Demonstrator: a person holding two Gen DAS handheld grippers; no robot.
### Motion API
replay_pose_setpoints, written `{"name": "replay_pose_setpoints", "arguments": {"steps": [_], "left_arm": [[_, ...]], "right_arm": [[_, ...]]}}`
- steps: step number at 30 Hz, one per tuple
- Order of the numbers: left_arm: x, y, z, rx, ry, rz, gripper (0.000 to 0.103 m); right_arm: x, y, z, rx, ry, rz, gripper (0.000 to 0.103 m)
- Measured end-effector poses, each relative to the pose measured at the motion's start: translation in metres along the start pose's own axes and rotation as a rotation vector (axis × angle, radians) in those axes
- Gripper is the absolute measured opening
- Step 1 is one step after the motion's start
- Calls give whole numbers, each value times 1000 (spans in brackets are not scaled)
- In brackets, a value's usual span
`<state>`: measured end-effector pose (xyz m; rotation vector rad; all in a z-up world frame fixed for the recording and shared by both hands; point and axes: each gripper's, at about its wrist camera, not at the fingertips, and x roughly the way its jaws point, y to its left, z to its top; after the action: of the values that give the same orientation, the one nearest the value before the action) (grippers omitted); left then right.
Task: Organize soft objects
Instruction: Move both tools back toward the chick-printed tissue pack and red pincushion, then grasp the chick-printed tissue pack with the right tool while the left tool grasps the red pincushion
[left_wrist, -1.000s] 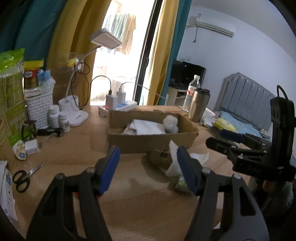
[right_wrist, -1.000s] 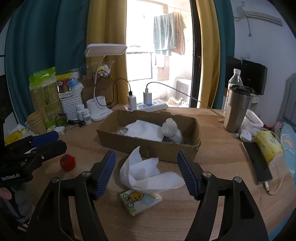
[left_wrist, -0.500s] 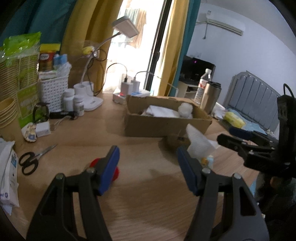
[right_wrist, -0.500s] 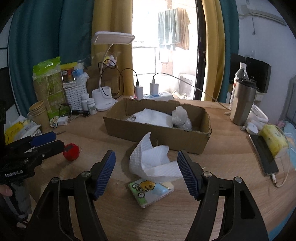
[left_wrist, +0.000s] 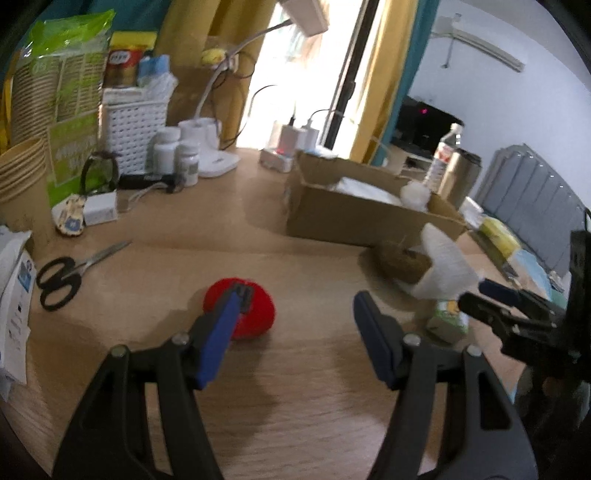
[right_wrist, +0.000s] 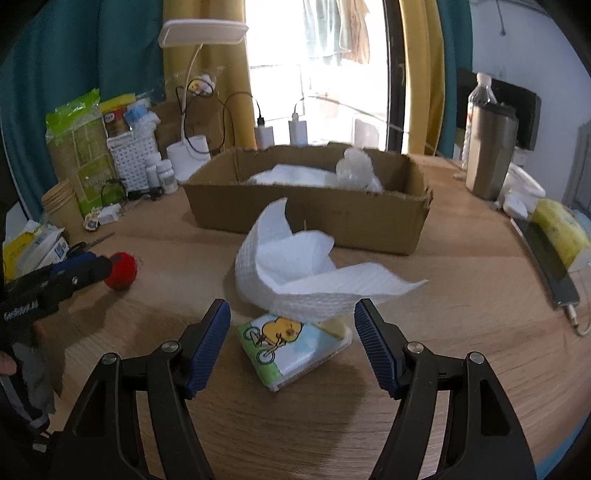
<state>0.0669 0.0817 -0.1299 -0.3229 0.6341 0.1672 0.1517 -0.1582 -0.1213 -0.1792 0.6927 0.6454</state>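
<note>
Blurring softens the whole left wrist view, where the left gripper (left_wrist: 293, 306) stands released with one blue finger (left_wrist: 218, 339) covering part of the red ball (left_wrist: 255, 314) at frame centre. Lower centre of the right wrist view, the right gripper (right_wrist: 291, 314), jaws opening, frames a tissue pack (right_wrist: 291, 347), half hidden under curled white foam sheet (right_wrist: 295, 273). Behind stands the cardboard box (right_wrist: 306, 210), its contents only partly visible.

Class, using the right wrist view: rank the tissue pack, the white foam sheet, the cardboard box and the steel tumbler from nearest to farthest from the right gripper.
1. Tissue pack, between the open right gripper's fingers.
2. White foam sheet, just beyond, overlapping the pack.
3. Cardboard box, behind the sheet.
4. Steel tumbler, far right, beyond the box.
</note>
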Motion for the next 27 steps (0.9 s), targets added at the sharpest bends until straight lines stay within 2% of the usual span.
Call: {"name": "replay_pose_setpoints", "arguments": {"steps": [2,12,21,27], "left_arm": [[4,4,1,-7,11,22,66],[29,14,8,2,68,123,66],[48,9,8,54,154,122,66],[49,0,6,103,164,90,65]], "right_arm": [[3,0,-2,-1,8,12,84],[22,-6,-9,19,74,26,85],[27,-5,-8,11,102,23,84],[26,-6,-9,12,105,31,80]]}}
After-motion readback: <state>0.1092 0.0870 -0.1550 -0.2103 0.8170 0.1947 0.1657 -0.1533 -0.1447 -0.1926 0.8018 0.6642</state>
